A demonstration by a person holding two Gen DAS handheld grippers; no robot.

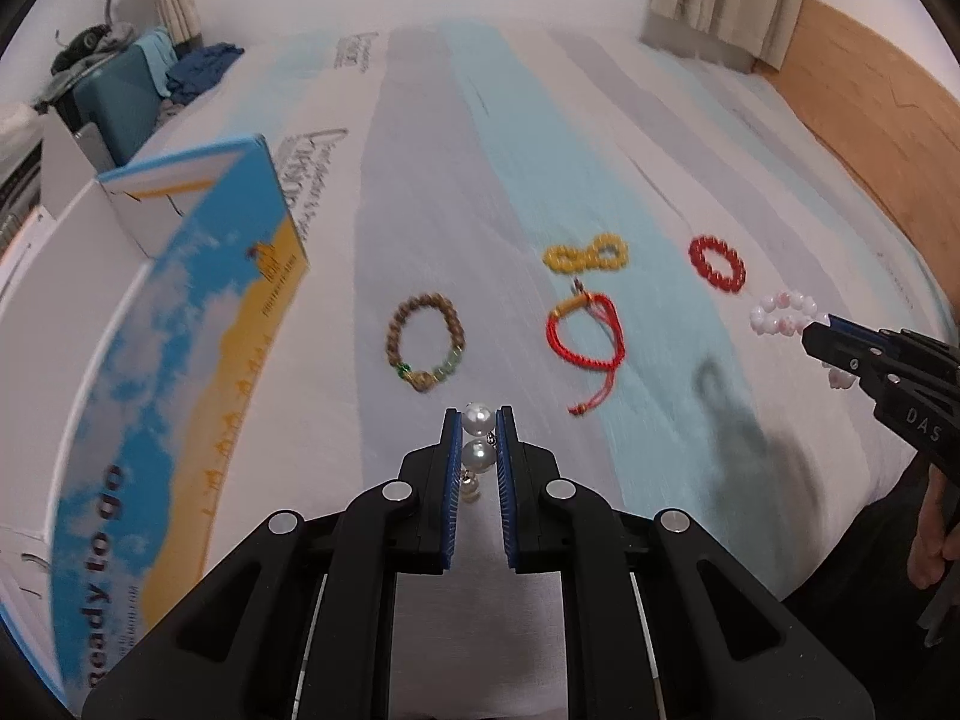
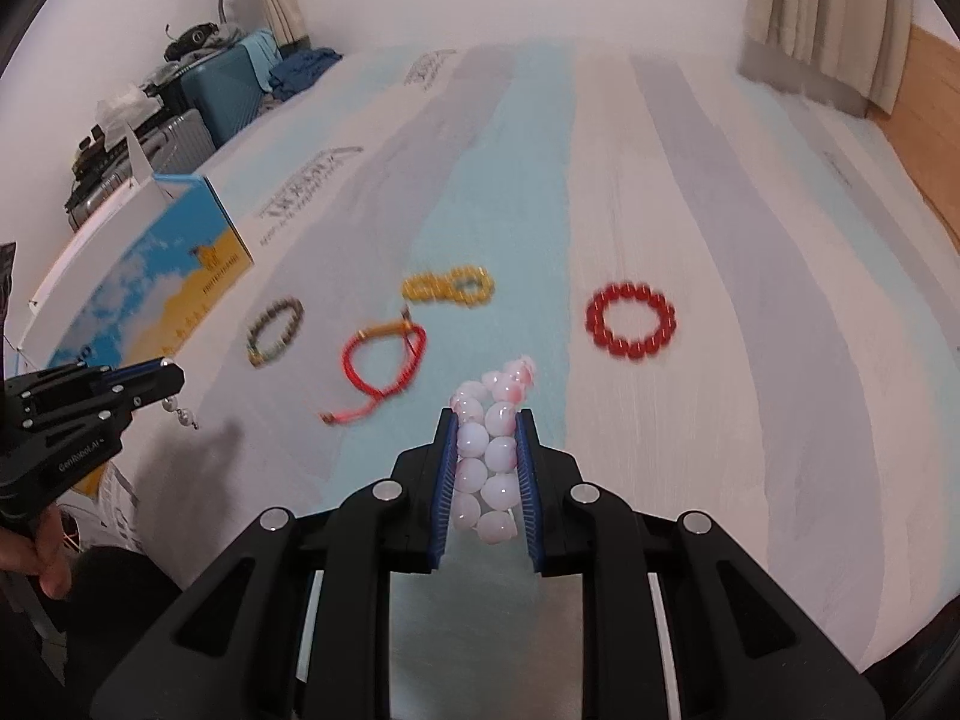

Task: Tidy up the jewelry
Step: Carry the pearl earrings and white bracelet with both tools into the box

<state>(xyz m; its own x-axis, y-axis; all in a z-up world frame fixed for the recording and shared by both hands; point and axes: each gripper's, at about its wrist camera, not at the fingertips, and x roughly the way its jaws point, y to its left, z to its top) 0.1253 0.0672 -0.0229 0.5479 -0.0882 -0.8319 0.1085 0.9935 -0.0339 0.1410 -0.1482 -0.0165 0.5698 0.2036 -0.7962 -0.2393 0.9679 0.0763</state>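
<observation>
My left gripper (image 1: pixel 479 420) is shut on a pearl piece (image 1: pixel 478 438) and holds it above the striped bed cover. My right gripper (image 2: pixel 485 420) is shut on a pink-white bead bracelet (image 2: pixel 489 450), folded between the pads. On the cover lie a brown bead bracelet (image 1: pixel 423 339), a red cord bracelet (image 1: pixel 588 339), a yellow bead bracelet (image 1: pixel 587 255) and a red bead bracelet (image 1: pixel 717 261). The same pieces show in the right wrist view: brown (image 2: pixel 275 330), red cord (image 2: pixel 381 369), yellow (image 2: pixel 449 287), red beads (image 2: pixel 630 320). The left gripper (image 2: pixel 174 387) shows there at the left, the right gripper (image 1: pixel 819 330) at the right edge of the left view.
An open white box with a blue-and-yellow lid (image 1: pixel 180 324) stands at the left of the cover; it also shows in the right wrist view (image 2: pixel 144 264). Suitcases and clothes (image 2: pixel 228 90) are piled at the far left. A wooden headboard (image 1: pixel 870 108) is at the right.
</observation>
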